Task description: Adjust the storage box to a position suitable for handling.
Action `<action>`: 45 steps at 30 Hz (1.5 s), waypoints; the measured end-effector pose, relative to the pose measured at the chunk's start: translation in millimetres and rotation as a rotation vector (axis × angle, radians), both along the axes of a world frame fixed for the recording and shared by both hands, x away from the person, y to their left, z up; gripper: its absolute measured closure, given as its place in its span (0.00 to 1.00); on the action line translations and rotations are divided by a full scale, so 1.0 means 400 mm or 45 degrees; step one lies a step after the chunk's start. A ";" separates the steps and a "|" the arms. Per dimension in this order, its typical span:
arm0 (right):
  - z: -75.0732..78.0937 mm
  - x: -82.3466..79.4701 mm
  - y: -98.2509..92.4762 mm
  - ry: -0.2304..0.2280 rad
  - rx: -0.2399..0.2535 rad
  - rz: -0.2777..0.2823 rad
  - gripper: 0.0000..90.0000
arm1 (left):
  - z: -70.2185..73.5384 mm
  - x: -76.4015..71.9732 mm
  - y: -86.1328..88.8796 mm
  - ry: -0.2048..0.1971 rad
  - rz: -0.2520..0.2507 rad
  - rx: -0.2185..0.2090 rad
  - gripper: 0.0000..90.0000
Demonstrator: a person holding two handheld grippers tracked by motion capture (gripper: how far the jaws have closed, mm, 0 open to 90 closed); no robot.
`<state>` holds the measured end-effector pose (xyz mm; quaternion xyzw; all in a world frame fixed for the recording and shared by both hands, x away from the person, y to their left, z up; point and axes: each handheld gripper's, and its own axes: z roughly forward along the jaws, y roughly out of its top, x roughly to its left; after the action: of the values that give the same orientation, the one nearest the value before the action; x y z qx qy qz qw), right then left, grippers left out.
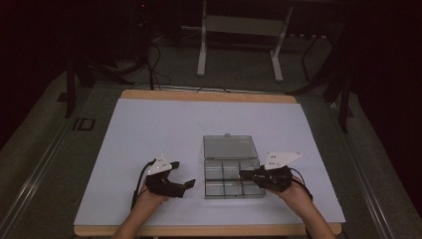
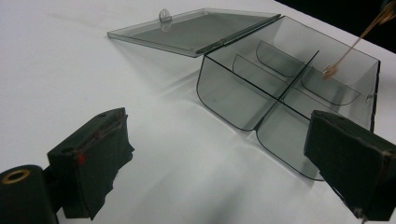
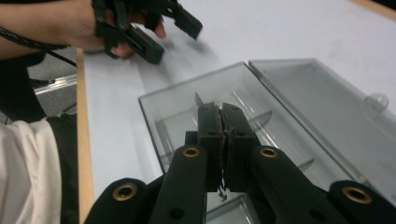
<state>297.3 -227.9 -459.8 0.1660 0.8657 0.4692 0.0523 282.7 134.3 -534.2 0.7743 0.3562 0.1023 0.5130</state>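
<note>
My right gripper (image 3: 223,116) pinches a thin, bendy metal strip (image 2: 348,46) over the light, brittle compartment box (image 1: 214,189) near the table's front edge, left gripper (image 1: 185,175) spread.

The high view looks forward and down from above the person's side, taking in the whole table (image 1: 149,124) from afar. The left gripper view sits low over the white surface, facing the clear compartment box (image 2: 280,93) at close range. The right gripper view looks along its jaws down into that same box (image 3: 280,107) (all three views share it).
</note>
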 end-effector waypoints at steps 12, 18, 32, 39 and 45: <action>-0.063 0.012 0.005 -0.001 -0.096 -0.050 0.98 | 0.000 -0.001 0.000 -0.001 -0.001 0.002 0.08; -0.085 0.018 0.013 0.025 -0.114 -0.045 0.97 | 0.000 -0.001 0.001 -0.001 0.000 0.001 0.08; -0.112 0.028 0.017 0.066 -0.140 -0.067 0.94 | -0.001 -0.002 0.001 0.002 -0.002 0.000 0.08; -0.107 0.027 0.015 0.064 -0.128 -0.063 0.91 | -0.001 -0.001 0.001 0.002 -0.001 -0.001 0.08; -0.096 0.024 0.008 0.053 -0.103 -0.073 0.87 | 0.001 -0.002 0.001 0.000 -0.004 -0.002 0.08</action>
<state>307.0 -224.6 -498.1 0.1983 0.8797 0.4287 0.0545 281.9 134.8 -534.0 0.7743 0.3552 0.1013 0.5138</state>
